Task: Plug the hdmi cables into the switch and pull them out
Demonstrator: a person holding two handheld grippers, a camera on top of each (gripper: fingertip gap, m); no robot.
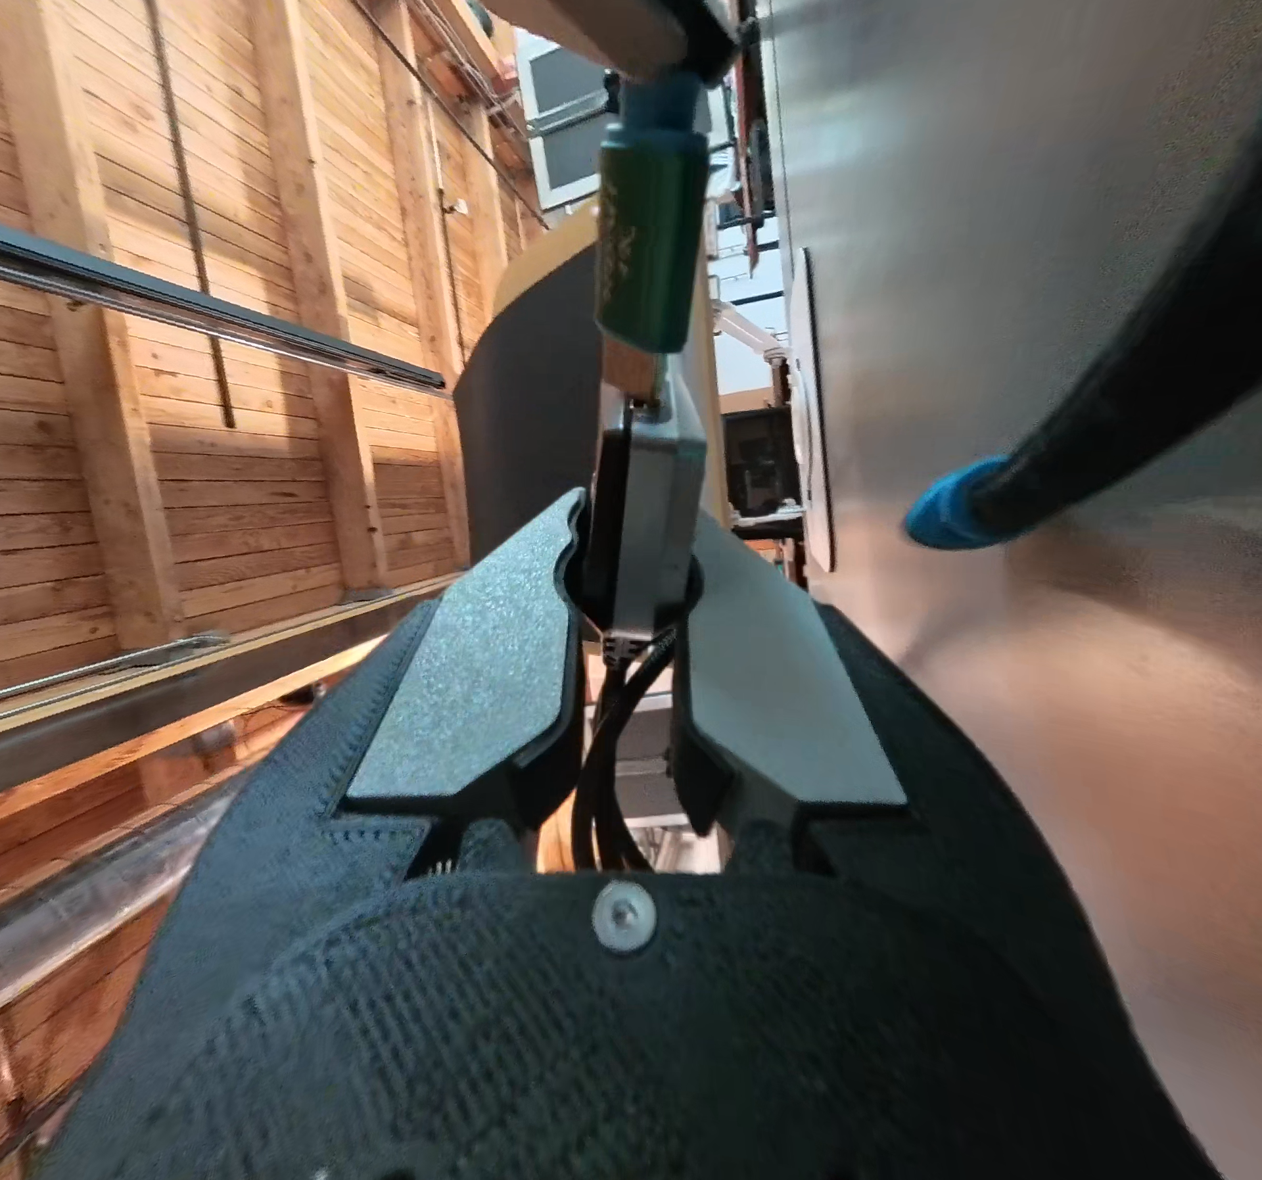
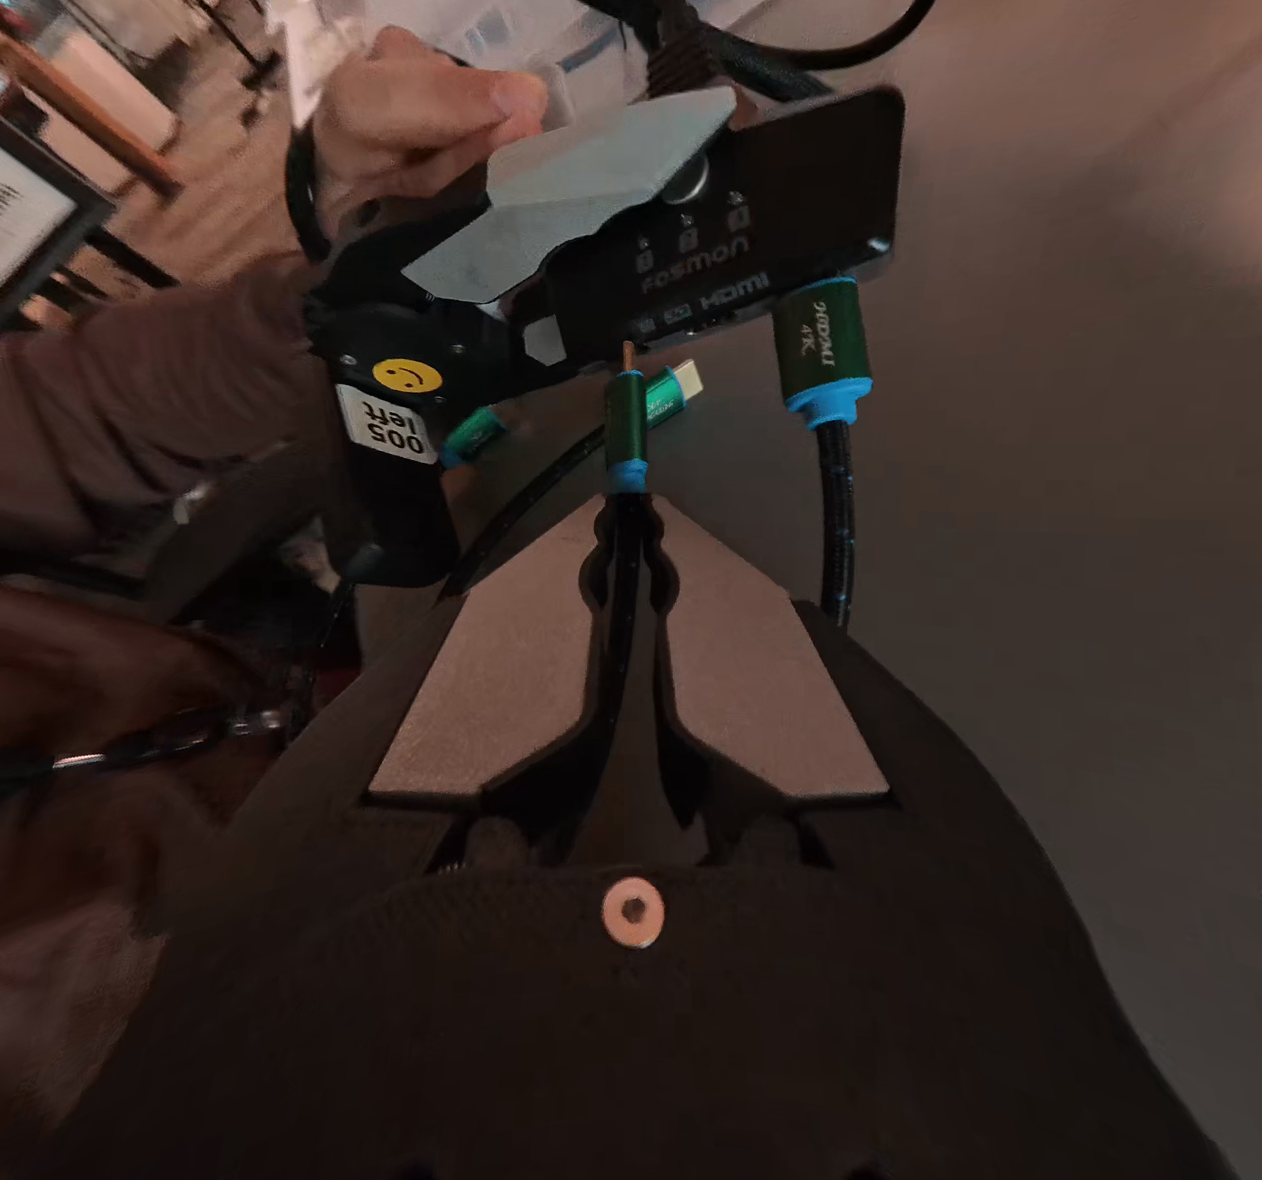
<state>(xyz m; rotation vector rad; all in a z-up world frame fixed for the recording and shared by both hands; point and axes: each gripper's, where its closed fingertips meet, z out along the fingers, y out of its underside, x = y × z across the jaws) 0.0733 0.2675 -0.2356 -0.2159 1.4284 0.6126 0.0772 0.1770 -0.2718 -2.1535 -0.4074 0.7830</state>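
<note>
- The left gripper (image 1: 638, 546) clamps the black-and-grey HDMI switch (image 1: 649, 505) edge-on between its two pads, both pressed against the switch's faces.
- Just ahead of its fingertips, a green plug (image 1: 649, 252) sits in the switch's far edge.
- The right gripper (image 2: 629, 519) is closed on a black braided cable (image 2: 625, 601), just behind the blue collar of its green plug (image 2: 625, 416).
- That plug's metal tip points at the switch's (image 2: 751, 225) port edge straight ahead, just short of it.
- Right of the right gripper, another green plug (image 2: 816, 341) is seated in the switch.
- Left and ahead, two loose green plugs (image 2: 666, 392) lie on the grey table (image 2: 1058, 464).
</note>
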